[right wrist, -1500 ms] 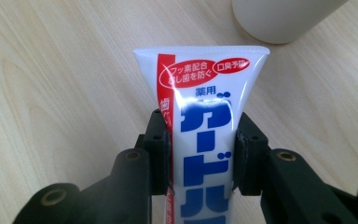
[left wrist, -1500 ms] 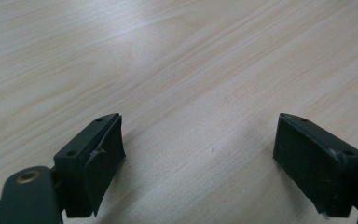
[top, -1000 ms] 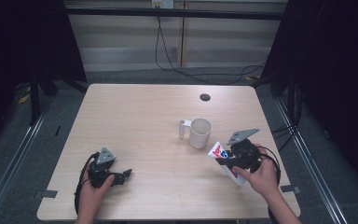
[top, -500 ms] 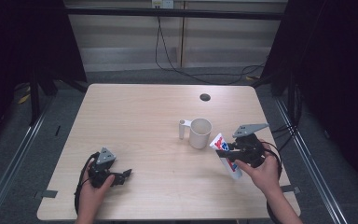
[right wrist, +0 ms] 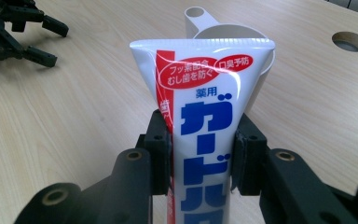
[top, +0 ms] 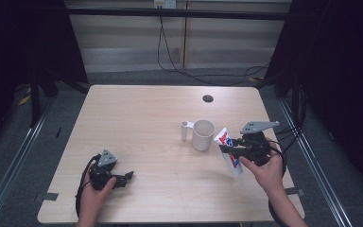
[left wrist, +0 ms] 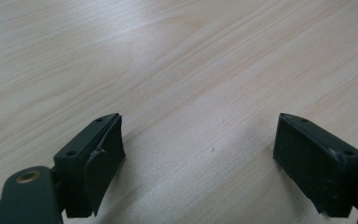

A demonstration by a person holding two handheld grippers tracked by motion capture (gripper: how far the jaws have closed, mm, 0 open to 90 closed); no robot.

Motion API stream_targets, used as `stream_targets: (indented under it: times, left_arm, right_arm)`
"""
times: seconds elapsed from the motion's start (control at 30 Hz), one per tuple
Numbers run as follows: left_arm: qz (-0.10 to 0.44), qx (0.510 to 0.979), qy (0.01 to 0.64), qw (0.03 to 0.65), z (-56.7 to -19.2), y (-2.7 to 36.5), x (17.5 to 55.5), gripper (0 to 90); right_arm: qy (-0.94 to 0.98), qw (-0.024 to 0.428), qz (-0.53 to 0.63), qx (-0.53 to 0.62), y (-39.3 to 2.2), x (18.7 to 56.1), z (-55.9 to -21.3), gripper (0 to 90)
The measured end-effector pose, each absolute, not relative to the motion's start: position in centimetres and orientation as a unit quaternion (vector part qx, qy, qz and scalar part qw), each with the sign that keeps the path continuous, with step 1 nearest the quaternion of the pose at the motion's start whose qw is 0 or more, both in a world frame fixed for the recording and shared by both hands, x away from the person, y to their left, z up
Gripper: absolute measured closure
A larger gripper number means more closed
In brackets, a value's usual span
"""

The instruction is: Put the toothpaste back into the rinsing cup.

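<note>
Across the middle of the high view the wooden surface (top: 137, 123) is spread. Right of centre a white mug (top: 203, 135) is stood; just right of it, a toothpaste tube (top: 228, 150) is clamped by the right gripper (top: 234, 150). At lower left, the left gripper (top: 125, 177) is held low, fingers (left wrist: 93, 158) apart.

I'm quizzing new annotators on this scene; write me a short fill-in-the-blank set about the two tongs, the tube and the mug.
1. The right tongs are shut on a ____ with blue and red print.
2. The left tongs are ____, with bare table between their jaws.
3. In the high view, the mug stands just to the ____ of the tube.
4. The mug's handle points away from the ____ tongs.

Missing words: tube; open; left; right
</note>
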State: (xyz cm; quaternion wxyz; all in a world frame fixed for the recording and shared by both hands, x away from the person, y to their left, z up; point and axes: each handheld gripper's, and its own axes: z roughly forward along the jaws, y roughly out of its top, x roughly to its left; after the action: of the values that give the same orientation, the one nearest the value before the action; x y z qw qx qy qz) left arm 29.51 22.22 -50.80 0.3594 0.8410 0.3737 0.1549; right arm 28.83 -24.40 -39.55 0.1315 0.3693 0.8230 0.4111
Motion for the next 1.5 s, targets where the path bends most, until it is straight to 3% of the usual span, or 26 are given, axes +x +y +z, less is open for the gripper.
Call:
stream_targets:
  times: [1.5]
  left_arm:
    - [0.156, 0.841, 0.374, 0.359, -50.8, 22.2, 29.5, 15.7]
  right_arm:
    - [0.795, 0.15, 0.456, 0.371, -24.5, 30.8, -35.9, 65.3]
